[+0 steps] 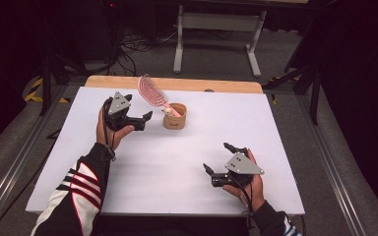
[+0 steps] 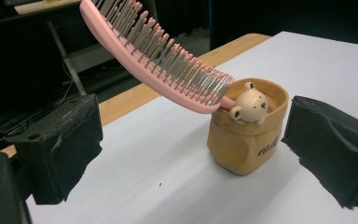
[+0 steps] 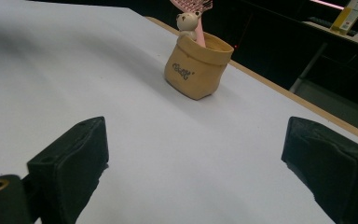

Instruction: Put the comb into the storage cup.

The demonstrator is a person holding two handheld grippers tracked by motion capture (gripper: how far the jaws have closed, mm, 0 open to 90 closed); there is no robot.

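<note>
Pink plastic hairbrush with a bear-head handle stands tilted in a small tan fabric pouch at the far middle of the white surface. Left gripper sits just beside the pouch, its jaws apart and empty; right gripper rests well apart near the front edge, its jaws also apart and empty.

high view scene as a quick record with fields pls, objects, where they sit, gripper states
surface: white table with a wooden edge at the far side
holder: tan pouch-shaped holder upright on the table, far centre
comb: pink comb, handle end in the holder, toothed head leaning out up and to the left
figure: small bear head peeking over the holder's rim
left hand-held gripper: open, beside the holder, touching nothing
right hand-held gripper: open, nearer the person, apart from the holder
floor: grey, cables beyond the table
</note>
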